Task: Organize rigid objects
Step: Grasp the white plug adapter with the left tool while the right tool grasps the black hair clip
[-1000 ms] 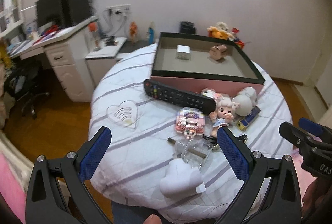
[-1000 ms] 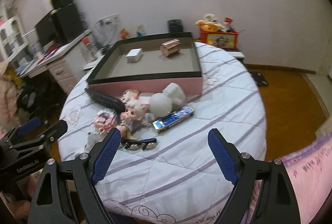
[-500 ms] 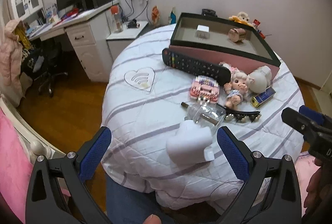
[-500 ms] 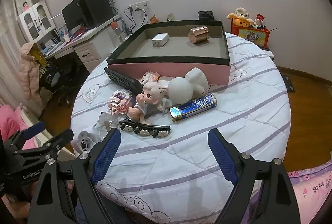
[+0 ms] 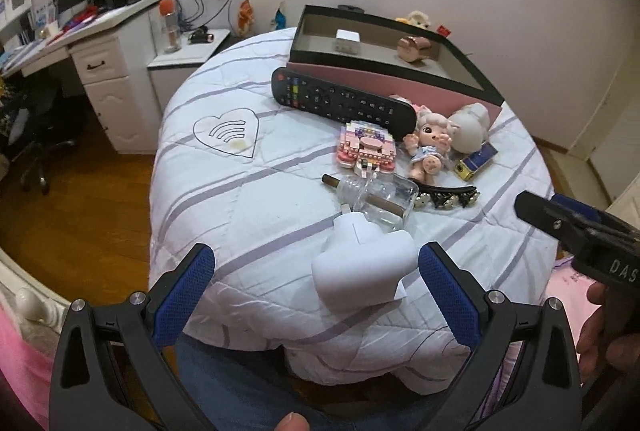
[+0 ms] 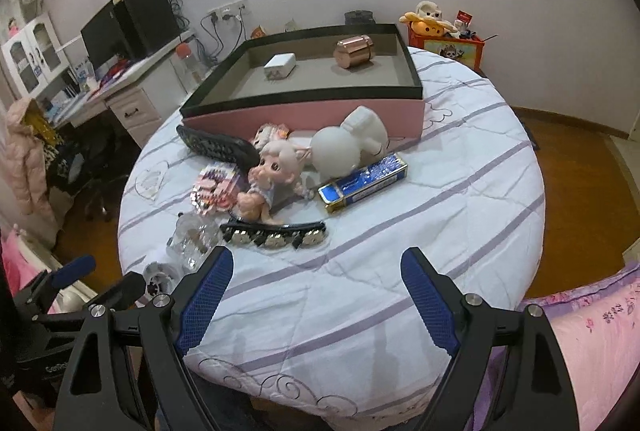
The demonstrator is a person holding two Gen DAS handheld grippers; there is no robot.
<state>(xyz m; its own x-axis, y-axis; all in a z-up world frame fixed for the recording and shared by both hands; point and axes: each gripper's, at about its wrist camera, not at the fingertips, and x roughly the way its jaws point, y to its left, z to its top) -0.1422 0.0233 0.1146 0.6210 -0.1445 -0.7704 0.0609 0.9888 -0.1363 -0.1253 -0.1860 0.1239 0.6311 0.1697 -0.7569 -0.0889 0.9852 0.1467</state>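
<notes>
— White quilted cloth with lilac stripes covers the round table [image 6: 460, 199]. What sits on it?

— I see a pink box [image 6: 320, 111] with a black rim at the far side, a small white block [image 6: 279, 65] and a copper tin [image 6: 354, 51] inside. In front lie a remote [image 5: 340, 101], a doll [image 6: 272, 175], a white figurine [image 6: 348, 145], a blue pack [image 6: 362, 181], a pink brick toy [image 5: 366, 149], a black hair clip [image 6: 274, 233] and a glass bottle [image 5: 380, 199].

— And your fingers?

— My left gripper [image 5: 316, 291] has its fingers spread wide, a white heart-shaped thing [image 5: 362, 271] on the table between them, untouched. My right gripper [image 6: 316, 295] is wide open too, above bare cloth near the table's edge, holding nothing.
</notes>
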